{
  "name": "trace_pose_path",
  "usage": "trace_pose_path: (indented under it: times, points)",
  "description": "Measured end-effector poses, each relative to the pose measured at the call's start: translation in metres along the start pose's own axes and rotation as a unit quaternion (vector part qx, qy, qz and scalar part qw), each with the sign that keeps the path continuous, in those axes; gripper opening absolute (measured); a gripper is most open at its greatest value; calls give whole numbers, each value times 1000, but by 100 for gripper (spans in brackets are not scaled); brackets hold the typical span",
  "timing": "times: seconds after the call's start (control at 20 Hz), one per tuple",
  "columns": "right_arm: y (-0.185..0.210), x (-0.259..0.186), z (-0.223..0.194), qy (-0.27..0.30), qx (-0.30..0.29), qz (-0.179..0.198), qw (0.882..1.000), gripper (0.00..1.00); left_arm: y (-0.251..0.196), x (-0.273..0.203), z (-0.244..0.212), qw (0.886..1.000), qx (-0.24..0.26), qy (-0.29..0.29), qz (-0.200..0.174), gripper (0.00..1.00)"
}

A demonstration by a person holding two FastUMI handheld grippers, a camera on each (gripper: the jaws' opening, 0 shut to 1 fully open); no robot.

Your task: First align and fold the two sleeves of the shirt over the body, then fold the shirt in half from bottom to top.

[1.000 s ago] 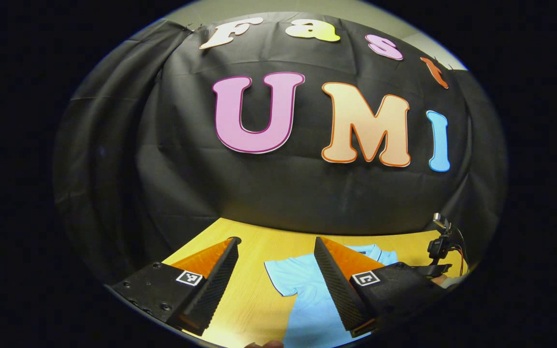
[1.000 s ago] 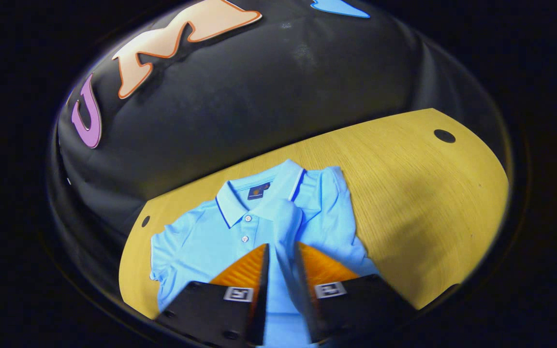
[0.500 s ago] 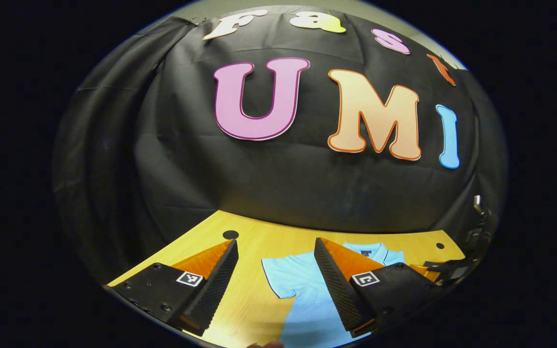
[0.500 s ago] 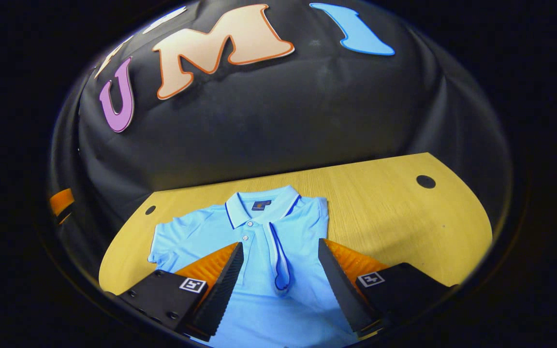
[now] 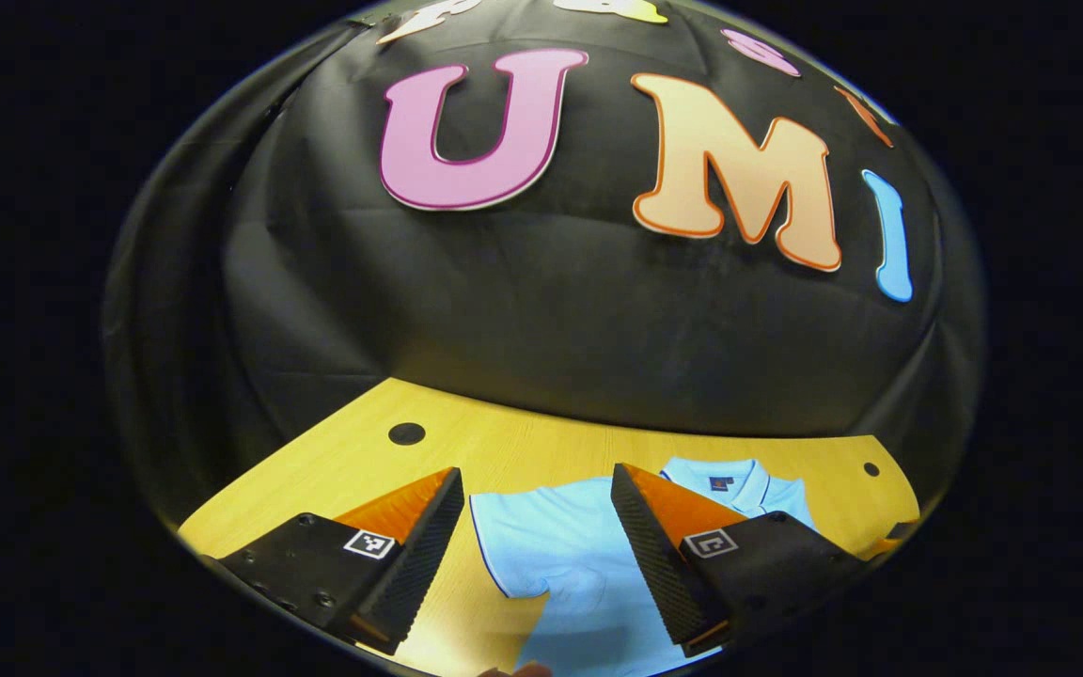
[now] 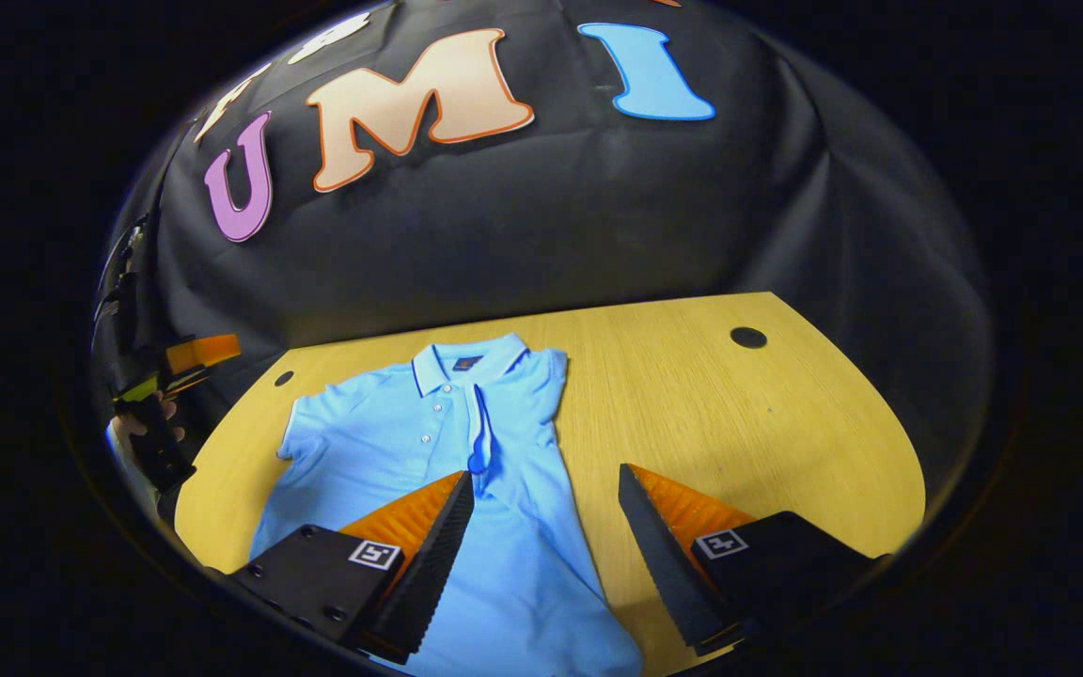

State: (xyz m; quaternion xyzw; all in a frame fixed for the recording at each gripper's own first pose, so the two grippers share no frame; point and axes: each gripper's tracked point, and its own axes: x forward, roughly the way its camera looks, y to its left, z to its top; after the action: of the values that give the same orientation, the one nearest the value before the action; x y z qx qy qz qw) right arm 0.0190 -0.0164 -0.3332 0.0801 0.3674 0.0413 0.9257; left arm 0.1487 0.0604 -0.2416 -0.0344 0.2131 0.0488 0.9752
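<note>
Both fingers spread, gripping nothing; right sleeve (image 6: 483, 428) folded over shirt (image 6: 391, 442), left sleeve (image 5: 513, 541) flat, bottom fold pending.

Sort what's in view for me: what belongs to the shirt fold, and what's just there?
Job:
- shirt, flat on the table, one sleeve already folded over the body
- other sleeve, lying out flat
- left gripper, open
- right gripper, open

Just there:
- table
- table holes
</note>
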Motion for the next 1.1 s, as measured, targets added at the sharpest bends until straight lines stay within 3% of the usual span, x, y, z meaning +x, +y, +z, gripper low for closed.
trace_pose_path:
  times: [0.1,0.15,0.5,0.75,1.05,1.1]
  points:
    - [-9,-9,-15,9,10,-12,1000,93,7,17,-17,1000,-8,20,7,95]
    - [-13,-13,-23,13,13,-19,1000,98,12,25,-25,999,-9,27,14,95]
    - [-19,-27,-41,26,19,-36,999,98,31,77,-89,995,-11,97,34,95]
    - [-22,-30,-40,23,25,-42,999,98,40,85,-117,990,-28,131,52,95]
    - [-31,-32,-41,24,17,-48,998,98,44,88,-126,988,5,141,69,96]
    - [-33,-33,-41,24,18,-49,998,98,38,90,-127,988,8,141,62,90]
